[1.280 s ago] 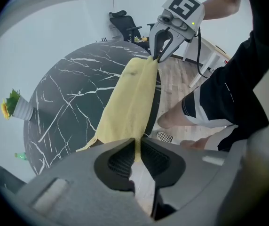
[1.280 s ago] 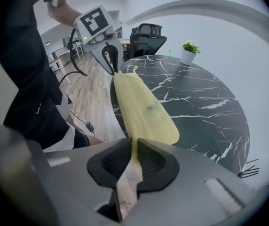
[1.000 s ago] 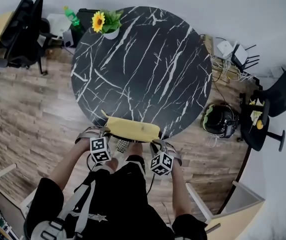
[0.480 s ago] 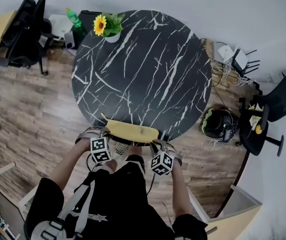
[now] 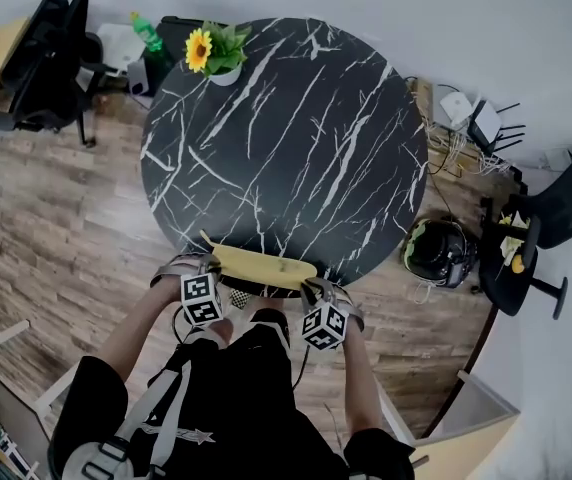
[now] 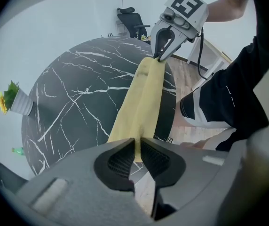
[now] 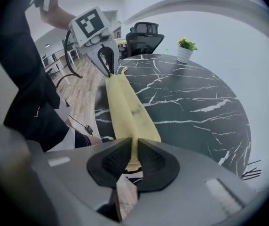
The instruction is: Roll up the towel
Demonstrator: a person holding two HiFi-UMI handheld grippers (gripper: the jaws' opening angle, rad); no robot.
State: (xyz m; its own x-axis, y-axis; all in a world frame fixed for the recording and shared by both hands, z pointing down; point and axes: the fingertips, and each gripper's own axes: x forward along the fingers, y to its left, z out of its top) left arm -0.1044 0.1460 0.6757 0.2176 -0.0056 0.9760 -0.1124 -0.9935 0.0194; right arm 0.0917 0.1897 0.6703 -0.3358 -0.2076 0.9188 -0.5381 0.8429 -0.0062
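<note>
A yellow towel, folded into a long narrow band, lies along the near edge of the round black marble table. My left gripper is shut on its left end, and my right gripper is shut on its right end. In the left gripper view the towel stretches from my jaws to the right gripper. The right gripper view shows the towel running up to the left gripper. The band is pulled taut between them.
A potted sunflower stands at the table's far left rim. Black office chairs stand on either side, with a green bottle and a dark bag on the wooden floor. The person's legs are close against the near table edge.
The towel has grown narrower and drawn toward the table's near edge. Both grippers have stayed at its ends.
</note>
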